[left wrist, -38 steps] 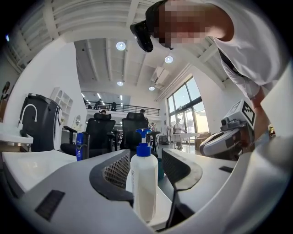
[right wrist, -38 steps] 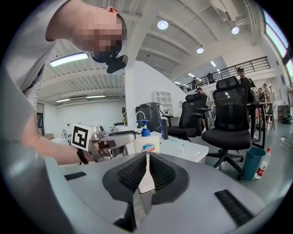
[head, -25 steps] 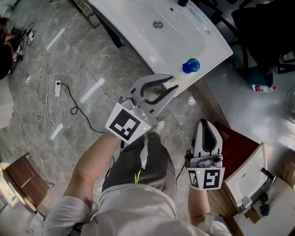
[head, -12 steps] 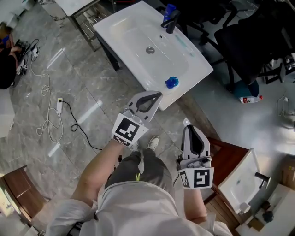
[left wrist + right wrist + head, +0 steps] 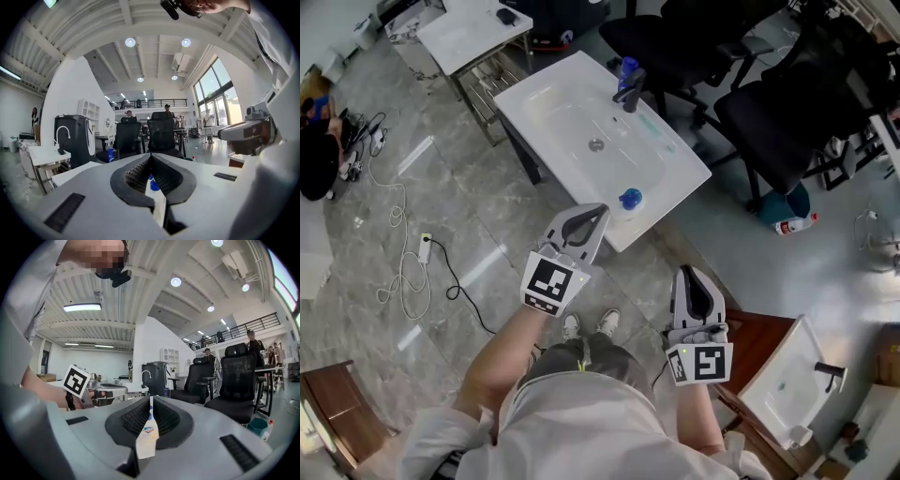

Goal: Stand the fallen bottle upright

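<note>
A white bottle with a blue cap [image 5: 629, 199] stands upright on the near corner of the white sink top [image 5: 546, 105]. Only the cap shows clearly from above. My left gripper [image 5: 600, 210] hangs just short of that corner, to the left of the bottle, jaws shut and empty. In the left gripper view the blue cap [image 5: 153, 185] peeks through the slit behind the closed tips. My right gripper [image 5: 690, 273] is lower right over the floor, shut and empty. In the right gripper view the labelled bottle [image 5: 147, 435] shows through the same kind of slit.
A dark faucet [image 5: 629, 92] with a blue item [image 5: 626, 67] behind it stands at the sink's far side. Black office chairs [image 5: 769, 122] crowd the right. Another bottle [image 5: 794, 223] lies on the floor there. A second sink unit [image 5: 783, 384] sits at lower right, cables [image 5: 403, 272] at left.
The left jaws, slightly apart a second ago, are now shut. Both grippers have risen and drawn back, so the sink and the bottle look smaller and farther off.
</note>
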Available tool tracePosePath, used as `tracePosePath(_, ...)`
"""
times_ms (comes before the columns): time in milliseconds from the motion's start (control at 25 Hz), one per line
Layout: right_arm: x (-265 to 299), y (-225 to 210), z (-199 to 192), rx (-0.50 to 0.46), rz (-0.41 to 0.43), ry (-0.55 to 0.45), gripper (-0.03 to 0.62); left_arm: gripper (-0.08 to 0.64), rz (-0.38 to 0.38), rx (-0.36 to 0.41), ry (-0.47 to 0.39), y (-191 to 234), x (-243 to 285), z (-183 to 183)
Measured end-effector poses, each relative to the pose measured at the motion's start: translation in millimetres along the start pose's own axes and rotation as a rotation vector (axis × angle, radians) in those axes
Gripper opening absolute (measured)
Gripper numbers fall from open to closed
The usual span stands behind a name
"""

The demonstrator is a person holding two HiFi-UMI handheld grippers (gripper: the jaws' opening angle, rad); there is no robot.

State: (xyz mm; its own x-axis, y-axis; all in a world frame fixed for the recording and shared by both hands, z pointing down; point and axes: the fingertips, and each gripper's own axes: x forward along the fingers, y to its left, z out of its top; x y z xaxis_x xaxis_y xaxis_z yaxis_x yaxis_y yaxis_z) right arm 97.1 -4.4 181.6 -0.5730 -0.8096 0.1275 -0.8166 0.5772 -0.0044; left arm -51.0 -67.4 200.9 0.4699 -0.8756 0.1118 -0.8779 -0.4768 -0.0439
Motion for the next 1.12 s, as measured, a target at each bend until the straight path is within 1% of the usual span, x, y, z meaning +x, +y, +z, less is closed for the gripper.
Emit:
tracePosePath(80,-3,-7,6,-0.007,-0.012,-0.007,0.046,0.017,0.009,0.013,-0.006,2,-5,11)
tracePosePath(280,-11,-25,13,-0.015,-0.042,-0.010,0.046,0.018,0.040,-0.008,-0.042,2,-22,38)
tracePosePath(440,-12,-32,22,-0.015,-0.049,-0.017,0.046,0.018,0.066,0.002,-0.070,8,-37,63)
tracePosePath(640,-10,-38,31,0.007,-0.058,-0.033,0.046,0.018,0.100,-0.022,-0.134,17,-56,97)
tracePosePath(760,-10,-40,40,-0.012,-0.050,-0.041,0.046,0.018,0.109,-0.015,-0.158,16,-67,114)
tracePosePath(920,-10,-43,49,-0.012,-0.054,-0.053,0.046,0.017,0.116,-0.002,-0.162,15,-83,126)
tracePosePath(1120,-12,-47,53,0.004,-0.064,-0.060,0.046,0.017,0.167,-0.007,-0.166,22,-106,129)
